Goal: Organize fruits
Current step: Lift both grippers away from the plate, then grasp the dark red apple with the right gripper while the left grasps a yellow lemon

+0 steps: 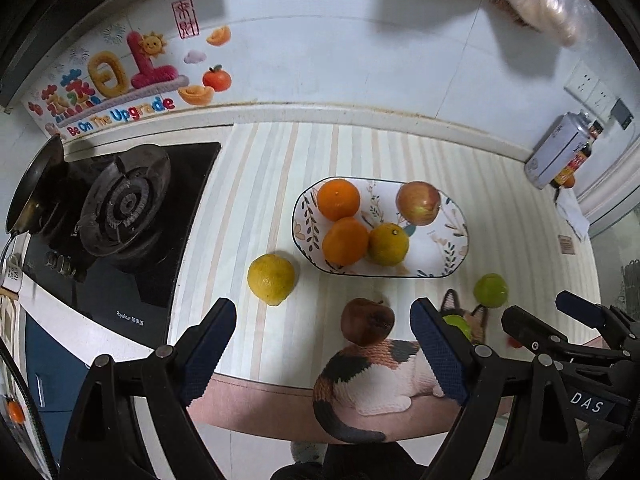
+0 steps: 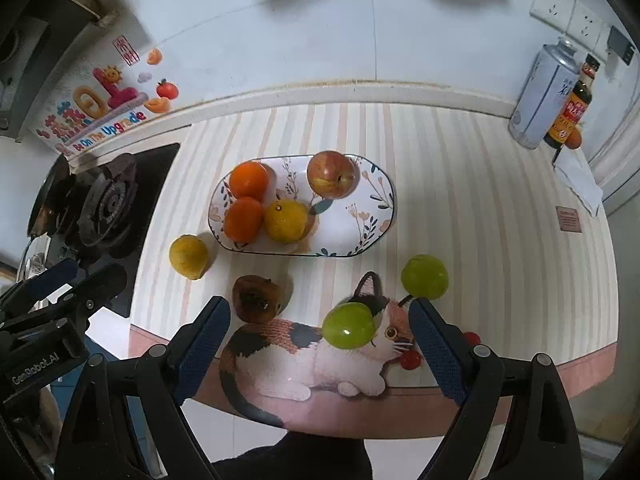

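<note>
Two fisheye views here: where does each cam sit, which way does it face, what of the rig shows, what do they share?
Left wrist: on the left gripper, facing steeply down at the counter; its own open fingers frame the brown fruit, with the right gripper at the right edge.
Right wrist: on the right gripper, also steeply down; open fingers frame a green fruit, with the left gripper at the left edge.
Shared: the plate of fruit, lemon, stove, cat mat.

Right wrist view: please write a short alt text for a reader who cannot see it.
An oval plate on a striped mat holds two oranges, a yellow citrus and a red apple. Nearer lie a lemon, a brown fruit and two green fruits, beneath the open, empty right gripper.
</note>
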The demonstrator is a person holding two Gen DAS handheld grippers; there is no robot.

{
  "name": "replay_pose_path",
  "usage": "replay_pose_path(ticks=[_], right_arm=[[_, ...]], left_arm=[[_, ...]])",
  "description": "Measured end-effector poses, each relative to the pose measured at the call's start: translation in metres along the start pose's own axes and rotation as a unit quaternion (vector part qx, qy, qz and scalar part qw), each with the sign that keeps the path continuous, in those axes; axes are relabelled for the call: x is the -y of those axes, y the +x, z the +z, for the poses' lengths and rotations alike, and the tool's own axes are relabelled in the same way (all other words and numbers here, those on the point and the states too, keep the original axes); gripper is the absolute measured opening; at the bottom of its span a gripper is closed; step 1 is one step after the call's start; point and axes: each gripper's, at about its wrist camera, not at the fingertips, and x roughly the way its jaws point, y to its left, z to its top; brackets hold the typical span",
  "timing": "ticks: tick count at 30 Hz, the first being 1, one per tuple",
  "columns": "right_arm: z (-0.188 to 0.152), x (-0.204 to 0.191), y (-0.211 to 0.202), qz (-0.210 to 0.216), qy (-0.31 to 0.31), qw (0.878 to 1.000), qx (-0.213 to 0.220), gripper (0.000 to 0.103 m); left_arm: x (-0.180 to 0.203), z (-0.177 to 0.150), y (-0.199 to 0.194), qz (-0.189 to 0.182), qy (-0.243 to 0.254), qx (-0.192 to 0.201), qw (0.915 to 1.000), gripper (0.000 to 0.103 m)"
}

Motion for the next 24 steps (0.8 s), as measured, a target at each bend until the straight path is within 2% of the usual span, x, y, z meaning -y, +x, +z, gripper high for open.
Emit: replay_pose_path(ticks=[7,15,16,17,20,24], right_arm=[[-0.008,-0.003,-0.025,-0.006,-0.002,1.0,0.022,0.093],[-0.009,-0.003,-0.011,0.023,0.012,1.0,0.009,0.093],[-0.009,-0.004,-0.003,0.029,0.012,1.0,0.002,0.093],[-0.009,-0.005,0.006,0.035,0.012,0.999,-0.006,0.093],[-0.009,-0.013,0.044,0.055,0.008,0.998,-0.038,0.093],[-0.009,-0.024,0.105,0.074,0.01,0.994,-0.085,0.093]], left_arm=[[0.001,-0.006,-0.022,-0.006,-0.001,0.021,0.9998,0.089],[-0.003,-0.006,-0.018,-0.006,-0.003,0.018,0.9998,0.089],[-0.005,-0.005,-0.014,0.004,-0.003,0.015,0.9999,0.092],[-0.009,-0.004,-0.008,0.017,-0.004,0.013,0.9998,0.102],[-0.022,-0.002,0.009,0.057,-0.007,0.008,0.9983,0.103],[-0.048,-0.002,0.043,0.116,-0.018,-0.02,0.9929,0.103]])
